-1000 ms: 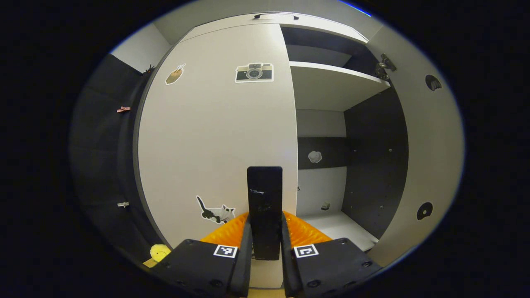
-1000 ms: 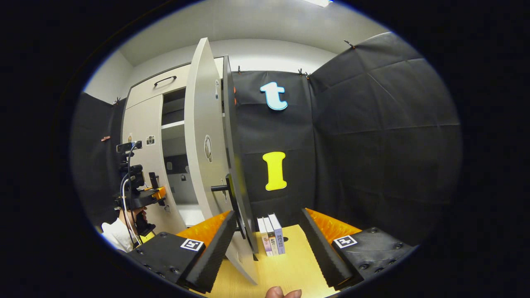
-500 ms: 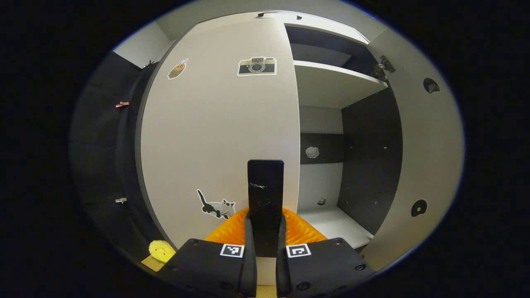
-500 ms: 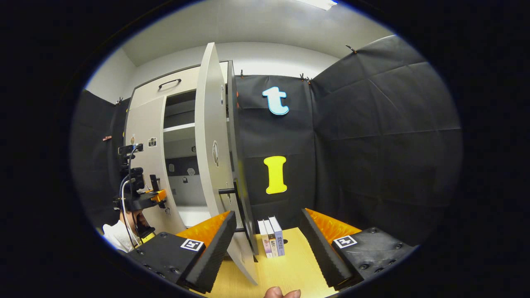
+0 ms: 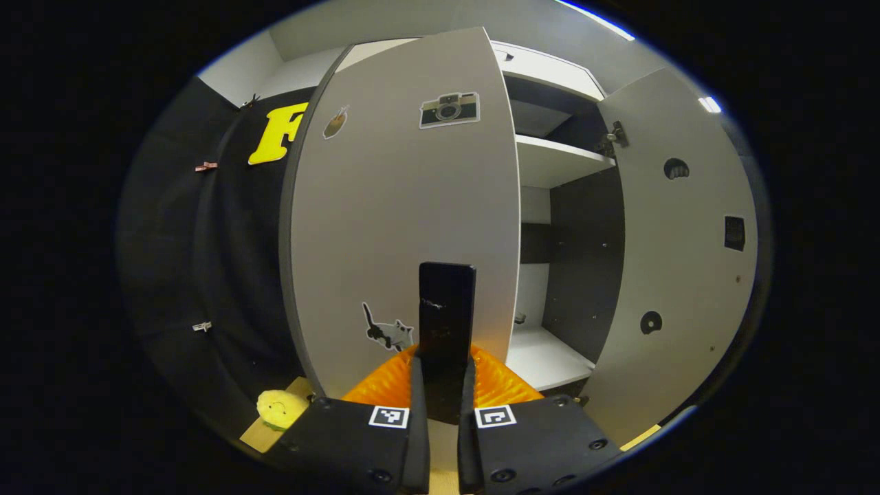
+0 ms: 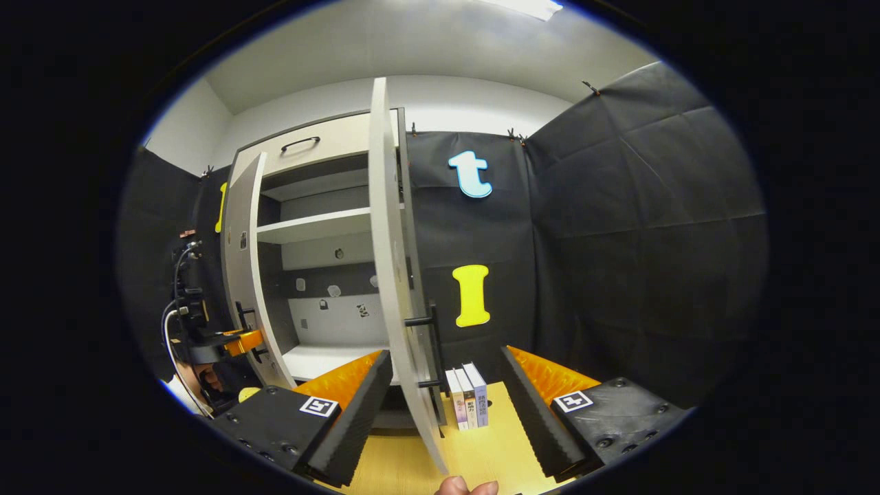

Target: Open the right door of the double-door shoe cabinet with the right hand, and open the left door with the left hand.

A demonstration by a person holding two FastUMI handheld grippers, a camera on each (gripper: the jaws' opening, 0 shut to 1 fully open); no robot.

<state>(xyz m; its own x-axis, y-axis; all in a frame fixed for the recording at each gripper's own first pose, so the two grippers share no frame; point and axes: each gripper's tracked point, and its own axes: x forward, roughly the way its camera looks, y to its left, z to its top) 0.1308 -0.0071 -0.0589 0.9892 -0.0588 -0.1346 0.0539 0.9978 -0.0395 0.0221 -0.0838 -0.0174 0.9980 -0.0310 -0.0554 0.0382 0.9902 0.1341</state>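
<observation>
The cabinet's left door [image 5: 399, 227], pale with a camera sticker and a cat sticker, stands partly swung out. My left gripper [image 5: 445, 381] is shut on its upright black handle [image 5: 447, 309]. The right door [image 5: 677, 254] stands wide open, showing a shelf [image 5: 560, 161] and the dark inside. In the right gripper view the right door [image 6: 388, 275] is seen edge-on, with its black handle [image 6: 432, 347] on the far face. My right gripper [image 6: 443, 412] is open, its fingers apart on either side of the door's lower edge without touching it. The left gripper [image 6: 223, 340] shows at the left door [image 6: 242, 275].
Three books [image 6: 469, 404] stand upright on the wooden surface [image 6: 481, 454] just right of the right door. A small yellow toy [image 5: 278, 407] lies on the floor board left of the left door. Black cloth walls close in on both sides.
The left door has swung outward with my left gripper shut on its handle. The right door has opened wider, and the inside of the cabinet shows more in the right gripper view.
</observation>
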